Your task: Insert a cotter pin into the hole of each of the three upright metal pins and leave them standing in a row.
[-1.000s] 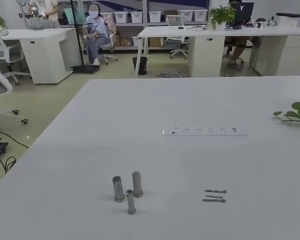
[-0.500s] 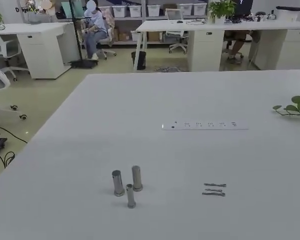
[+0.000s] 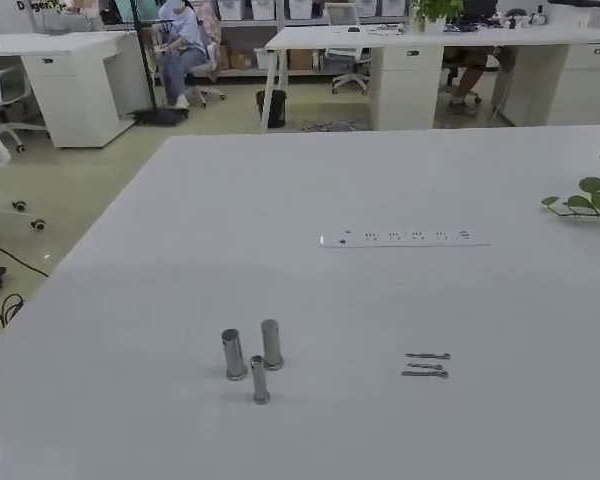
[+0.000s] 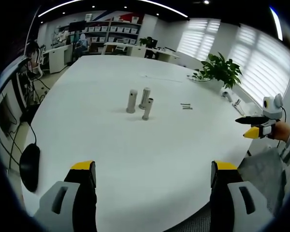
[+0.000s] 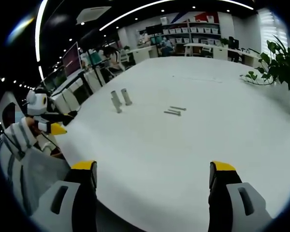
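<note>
Three upright metal pins (image 3: 251, 356) stand in a tight cluster on the white table (image 3: 380, 190), left of centre. To their right lie three small cotter pins (image 3: 425, 364) side by side. The left gripper (image 4: 152, 181) is open over the near edge of the table, well short of the metal pins (image 4: 139, 103) and cotter pins (image 4: 185, 106). The right gripper (image 5: 152, 181) is also open with nothing between its jaws, far back from the metal pins (image 5: 120, 100) and cotter pins (image 5: 172, 111). The other gripper (image 4: 258, 126) appears at the right of the left gripper view.
A white power strip (image 3: 405, 238) lies further back on the table. A leafy plant (image 3: 585, 200) reaches in at the right edge. Beyond the table are desks, chairs and seated people. A dark cable and object (image 4: 29, 166) lie on the floor left of the table.
The head camera has tilted downward, so the table contents sit higher in the picture. The metal pins and cotter pins have not moved on the table.
</note>
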{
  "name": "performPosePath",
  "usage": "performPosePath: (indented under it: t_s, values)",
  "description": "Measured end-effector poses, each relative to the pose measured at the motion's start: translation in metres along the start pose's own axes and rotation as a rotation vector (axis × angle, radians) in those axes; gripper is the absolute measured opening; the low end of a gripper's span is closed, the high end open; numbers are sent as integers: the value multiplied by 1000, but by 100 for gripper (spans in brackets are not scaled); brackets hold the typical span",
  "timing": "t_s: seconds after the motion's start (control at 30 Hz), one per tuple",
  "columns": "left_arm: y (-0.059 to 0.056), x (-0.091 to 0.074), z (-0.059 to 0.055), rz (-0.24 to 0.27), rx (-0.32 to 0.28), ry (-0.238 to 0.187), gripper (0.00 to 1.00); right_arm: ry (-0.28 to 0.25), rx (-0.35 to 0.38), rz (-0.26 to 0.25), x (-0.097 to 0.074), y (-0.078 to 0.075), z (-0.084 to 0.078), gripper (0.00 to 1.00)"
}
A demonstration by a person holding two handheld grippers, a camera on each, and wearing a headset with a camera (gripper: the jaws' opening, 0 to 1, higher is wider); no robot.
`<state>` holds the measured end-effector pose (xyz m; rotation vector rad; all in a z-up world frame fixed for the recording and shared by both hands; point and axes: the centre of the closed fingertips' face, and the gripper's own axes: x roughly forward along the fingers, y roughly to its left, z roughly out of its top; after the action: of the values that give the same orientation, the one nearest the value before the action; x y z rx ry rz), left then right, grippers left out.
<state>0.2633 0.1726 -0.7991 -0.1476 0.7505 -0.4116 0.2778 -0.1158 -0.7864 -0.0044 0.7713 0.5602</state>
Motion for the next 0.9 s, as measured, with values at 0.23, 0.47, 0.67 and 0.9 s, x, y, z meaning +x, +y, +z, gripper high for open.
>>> performPosePath:
  t_s: [0.23, 0.47, 0.67, 0.9]
  values:
    - [0, 5, 4, -7, 10, 0, 99, 4, 1, -1, 1, 0, -1, 98]
    - [3, 14, 9, -13, 27, 8, 99, 12, -1, -3, 2, -1, -3, 98]
    - [6, 22, 16, -20, 46, 14, 97, 26, -5, -4, 3, -2, -6, 97]
    - [7, 37, 19, -42, 51, 34, 95, 36, -34, -25, 4, -6, -6, 97]
